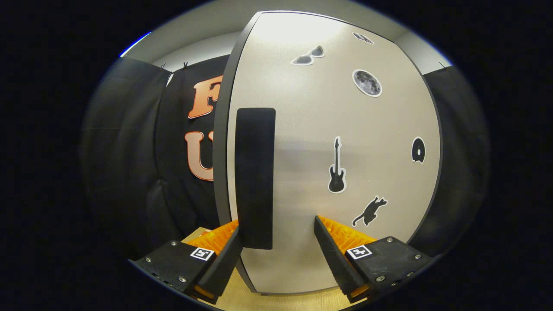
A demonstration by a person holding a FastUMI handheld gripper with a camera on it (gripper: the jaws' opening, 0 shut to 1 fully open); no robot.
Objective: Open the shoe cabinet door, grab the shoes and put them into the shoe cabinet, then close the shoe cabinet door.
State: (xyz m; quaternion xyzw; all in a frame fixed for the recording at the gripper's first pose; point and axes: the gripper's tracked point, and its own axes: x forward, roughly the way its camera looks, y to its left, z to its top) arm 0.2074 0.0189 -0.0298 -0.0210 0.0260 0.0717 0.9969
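Here the gripper faces the door of the shoe cabinet at close range, its two fingers spread wide apart. The door is a pale panel with a dark edge, standing upright and taking up most of the space ahead. A dark, upright handle sits near the door's left edge. Its lower end comes down just beside the tip of the left finger; whether they touch cannot be told. The right finger stands well clear of the handle, in front of the bare panel, so the gripper has hold of nothing.

Several stickers lie on the door to the right of the handle: a guitar beyond the right finger, a cat below and right of it, a moon higher up, sunglasses near the top, and a round disc by the right edge.

A light wooden floor shows under the fingers at the door's foot. Black cloth hangs to the left of the door, and again to the right.
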